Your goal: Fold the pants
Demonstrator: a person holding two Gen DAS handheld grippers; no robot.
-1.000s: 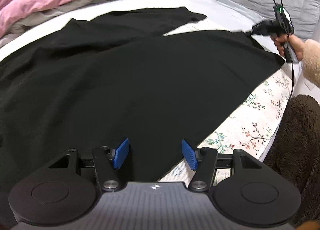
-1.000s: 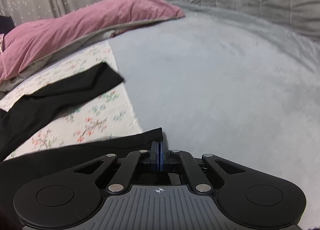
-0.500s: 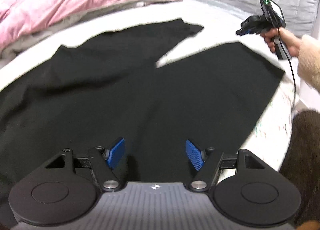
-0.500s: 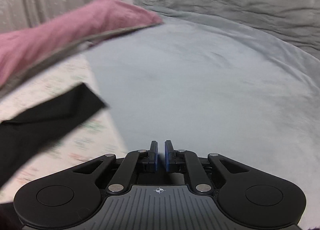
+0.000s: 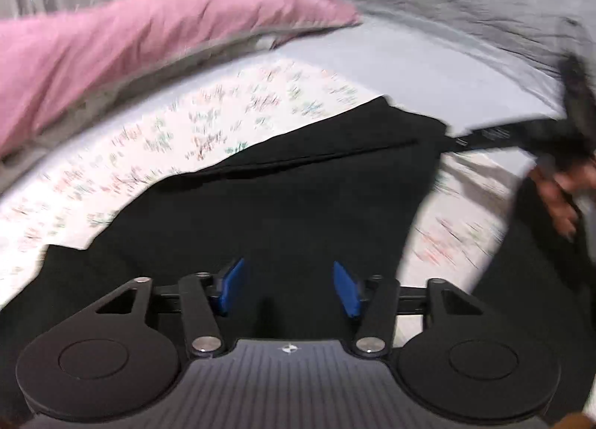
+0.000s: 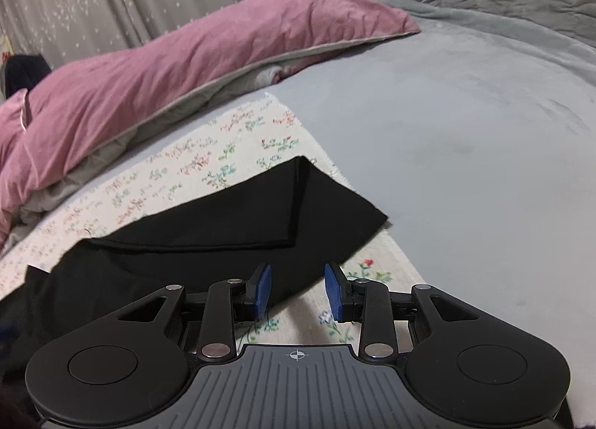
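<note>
While the black pants (image 6: pixel 208 231) lie flat on the bed (image 6: pixel 465 153), legs stacked, long axis running leftward, the right tool (image 6: pixel 297 289), just opened and empty, is nearest the hem; the left tool (image 5: pixel 286 285), part-closed, spread, hovers mid-leg.

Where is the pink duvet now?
In the right wrist view, the pink duvet lies at upper left, behind the floral sheet and the black pants.
</note>
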